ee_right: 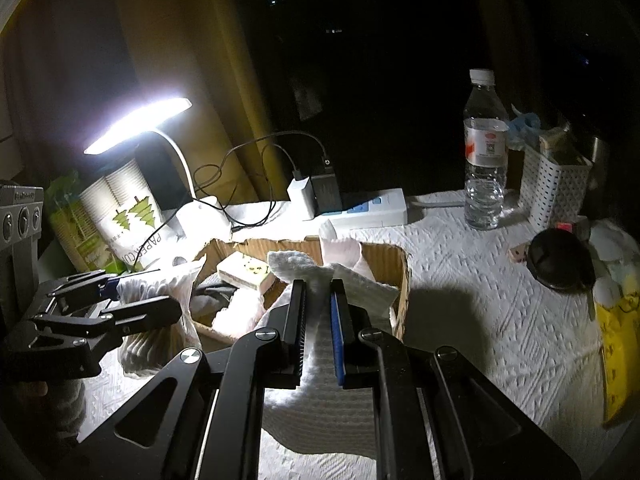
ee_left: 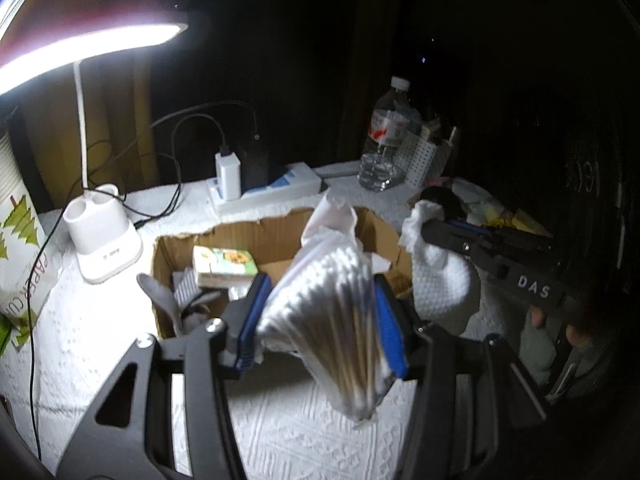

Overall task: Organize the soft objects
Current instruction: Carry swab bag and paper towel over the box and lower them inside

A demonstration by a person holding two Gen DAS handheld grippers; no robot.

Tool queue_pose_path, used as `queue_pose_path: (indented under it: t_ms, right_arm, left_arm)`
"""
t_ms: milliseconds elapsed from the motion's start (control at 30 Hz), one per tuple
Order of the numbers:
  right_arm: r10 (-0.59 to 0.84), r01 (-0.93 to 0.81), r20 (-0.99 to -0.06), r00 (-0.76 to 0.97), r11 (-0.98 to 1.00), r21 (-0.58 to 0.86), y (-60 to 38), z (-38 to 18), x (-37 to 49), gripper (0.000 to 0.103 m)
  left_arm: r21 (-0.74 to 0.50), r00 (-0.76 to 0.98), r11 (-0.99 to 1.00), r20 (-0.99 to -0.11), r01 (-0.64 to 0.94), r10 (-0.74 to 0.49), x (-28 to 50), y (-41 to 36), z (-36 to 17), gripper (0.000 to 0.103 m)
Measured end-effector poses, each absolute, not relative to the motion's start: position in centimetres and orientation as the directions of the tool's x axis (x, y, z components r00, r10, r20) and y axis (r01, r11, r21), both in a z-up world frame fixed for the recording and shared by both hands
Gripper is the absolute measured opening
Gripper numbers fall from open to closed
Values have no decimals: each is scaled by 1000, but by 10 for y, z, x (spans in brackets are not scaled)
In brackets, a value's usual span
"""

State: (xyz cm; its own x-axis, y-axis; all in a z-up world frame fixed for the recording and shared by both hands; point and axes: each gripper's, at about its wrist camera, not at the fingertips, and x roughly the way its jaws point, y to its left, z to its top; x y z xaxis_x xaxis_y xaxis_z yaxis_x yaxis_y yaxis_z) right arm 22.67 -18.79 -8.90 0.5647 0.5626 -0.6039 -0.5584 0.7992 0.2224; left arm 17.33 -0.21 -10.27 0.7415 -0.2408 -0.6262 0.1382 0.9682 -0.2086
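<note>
Both grippers hold soft things at the cardboard box.

Left wrist view: the left gripper (ee_left: pixel 316 316) is clamped on a bag of swabs (ee_left: pixel 324 312), held just in front of the box (ee_left: pixel 256 240); to the right, the right gripper (ee_left: pixel 430 226) pinches a white cloth (ee_left: pixel 440 280) beside the box.
Right wrist view: the right gripper (ee_right: pixel 318 300) grips the cloth (ee_right: pixel 332 280) at the box's (ee_right: pixel 384 256) near edge; the left gripper (ee_right: pixel 132 292) holds the swabs (ee_right: pixel 156 292) beside the box, with a lamp (ee_right: pixel 140 124) and bottle (ee_right: pixel 484 152) behind.

1. Left gripper (ee_left: pixel 318 312) clamped on a bag of cotton swabs (ee_left: pixel 332 320), blue pads (ee_left: pixel 386 320) pressing both sides.
2. Right gripper (ee_right: pixel 318 320) pinched on a white cloth (ee_right: pixel 320 360), fingers pointing forward.
</note>
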Motion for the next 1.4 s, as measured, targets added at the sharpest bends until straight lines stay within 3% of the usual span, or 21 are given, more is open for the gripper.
queue_pose_path:
  t_ms: [667,1167,1400]
  right_arm:
    - [580,-592,-592,559,780,206,-165,-91,281,12]
    - [560,-585,-667,492,779,223,-144,-140,308,12]
    - [481,-553,-723,496,817,163,-137,-163,315,12]
  left_arm:
    - [-247,730,961,-633,124,-257,232,5,-122,52]
    - [-280,679,956,-687,80,-259,272,10,-166,52]
    - [-266,646,960,-720,84,-255,284,4,-181,53]
